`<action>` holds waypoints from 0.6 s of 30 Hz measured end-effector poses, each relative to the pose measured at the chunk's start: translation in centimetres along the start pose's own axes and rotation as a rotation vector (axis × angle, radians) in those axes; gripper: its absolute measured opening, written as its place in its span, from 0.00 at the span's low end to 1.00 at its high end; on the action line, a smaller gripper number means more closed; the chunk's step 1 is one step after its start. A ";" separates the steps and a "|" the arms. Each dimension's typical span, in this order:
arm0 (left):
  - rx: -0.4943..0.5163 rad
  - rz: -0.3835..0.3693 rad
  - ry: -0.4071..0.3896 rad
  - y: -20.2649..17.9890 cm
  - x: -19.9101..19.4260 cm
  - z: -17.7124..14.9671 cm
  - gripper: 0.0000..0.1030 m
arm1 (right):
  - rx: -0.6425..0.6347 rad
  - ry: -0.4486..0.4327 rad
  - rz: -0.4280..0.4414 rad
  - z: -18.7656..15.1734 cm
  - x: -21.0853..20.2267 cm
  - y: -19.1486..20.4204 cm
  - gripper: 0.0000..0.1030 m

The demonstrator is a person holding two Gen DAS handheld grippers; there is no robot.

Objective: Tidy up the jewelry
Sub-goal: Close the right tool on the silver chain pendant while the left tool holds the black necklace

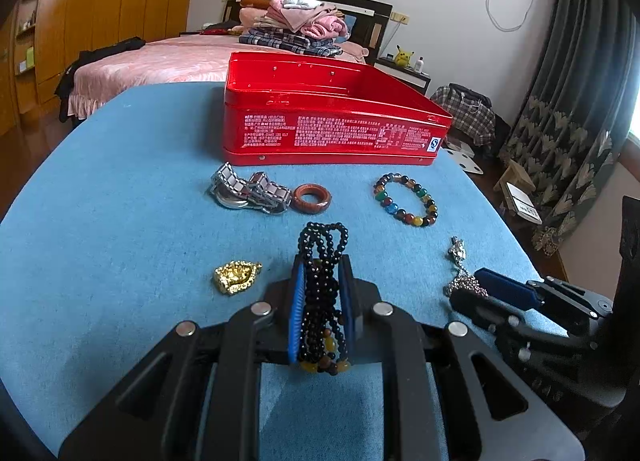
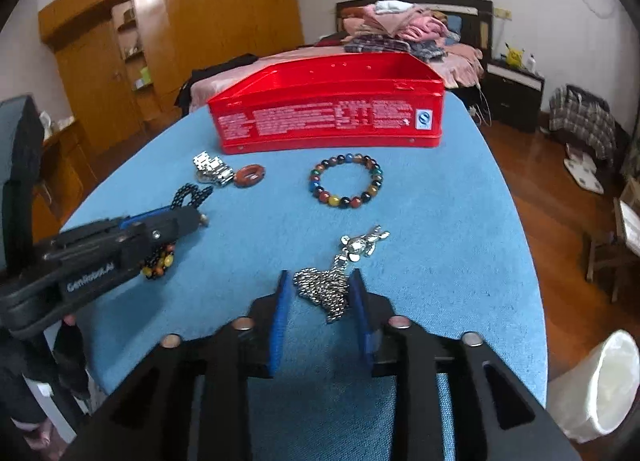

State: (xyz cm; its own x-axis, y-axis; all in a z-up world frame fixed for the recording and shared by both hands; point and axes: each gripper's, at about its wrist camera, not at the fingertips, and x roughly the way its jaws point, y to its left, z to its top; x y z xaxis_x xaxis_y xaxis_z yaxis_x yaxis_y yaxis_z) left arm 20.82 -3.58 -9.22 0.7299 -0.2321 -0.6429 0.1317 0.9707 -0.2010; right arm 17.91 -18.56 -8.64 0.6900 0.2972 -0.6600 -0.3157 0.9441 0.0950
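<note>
1 desk, blue felt-like cloth, rounded front edge. 1 red tin box, rectangular, glossy, lid off, straight ahead of both grippers at the far edge.

Six jewelry pcs, loose w/ open cloth between:
- 1 black bead necklace, small round beads plus amber ones, bunched, clamped in the left hand-held gripper.
- 1 silver chain necklace, fine links piled, bear-shaped pendant ahead; lies between the blue pads of the right hand-held gripper, jaws parted, whether they touch it can't tell.
- 1 multicolour bead bracelet, ahead-right of left gripper.
- 1 steel-link watch, ahead-left.
- 1 reddish-brown ring, just beside the watch.
- 1 gold pendant, lumpy, just left of left gripper.
</note>
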 end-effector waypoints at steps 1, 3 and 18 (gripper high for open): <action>0.000 0.001 -0.001 0.1 0.0 0.0 0.15 | -0.014 -0.002 -0.009 -0.2 0.1 0.2 0.37; 0.000 -0.001 0.000 0.0 0.0 0.0 0.15 | -0.029 -0.018 -0.016 -0.5 0.1 0.3 0.37; 0.001 -0.003 -0.013 -0.2 -0.2 0.4 0.15 | 0.120 -0.074 0.079 0.6 -1.5 -1.9 0.20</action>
State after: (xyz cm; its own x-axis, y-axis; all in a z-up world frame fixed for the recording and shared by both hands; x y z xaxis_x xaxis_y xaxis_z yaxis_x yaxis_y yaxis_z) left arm 20.87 -3.73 -8.75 0.7382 -0.2341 -0.6326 0.1344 0.9701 -0.2021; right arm 17.92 -20.74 -7.41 0.7141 0.3763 -0.5903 -0.2933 0.9265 0.2357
